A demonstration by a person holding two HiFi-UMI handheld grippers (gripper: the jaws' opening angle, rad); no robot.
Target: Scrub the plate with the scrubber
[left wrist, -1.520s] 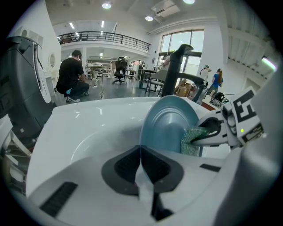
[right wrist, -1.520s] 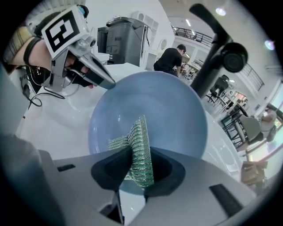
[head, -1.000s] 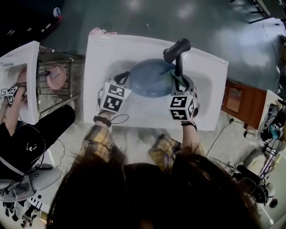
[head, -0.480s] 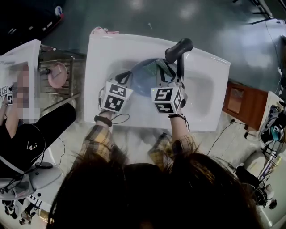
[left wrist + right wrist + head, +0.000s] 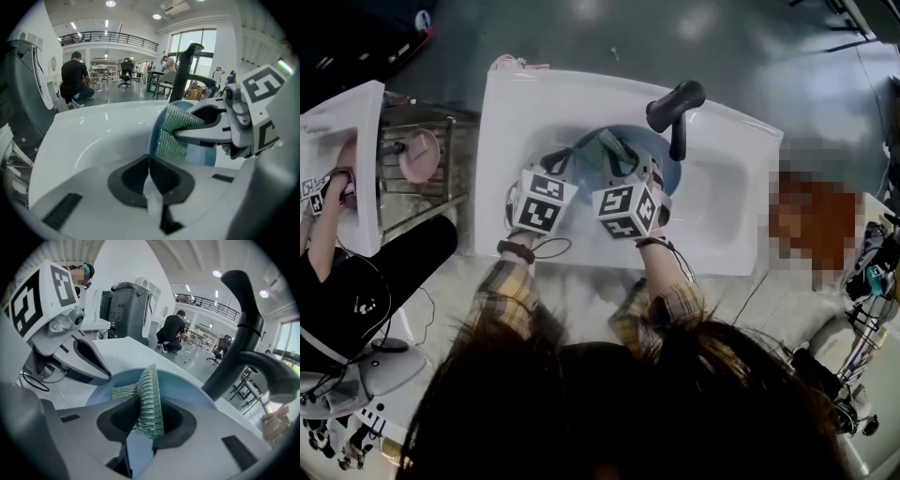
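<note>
A blue plate (image 5: 649,150) stands tilted in the white sink (image 5: 727,202). My left gripper (image 5: 565,167) is shut on the plate's left rim (image 5: 151,140), which runs edge-on between its pads. My right gripper (image 5: 625,159) is shut on the green mesh scrubber (image 5: 149,397) and presses it against the plate's face (image 5: 187,397). From the left gripper view, the scrubber (image 5: 172,133) lies flat on the plate under the right gripper's fingers (image 5: 206,135). The two grippers sit close together over the plate's left half.
A black faucet (image 5: 674,105) arches over the sink's back edge, just right of my right gripper. At the left stand a metal rack (image 5: 441,159) and another white basin (image 5: 358,131), where another person holds a pink plate (image 5: 419,155).
My right gripper has carried the scrubber leftward across the plate, from beside the faucet to close by the left gripper. The left gripper has held the plate still.
</note>
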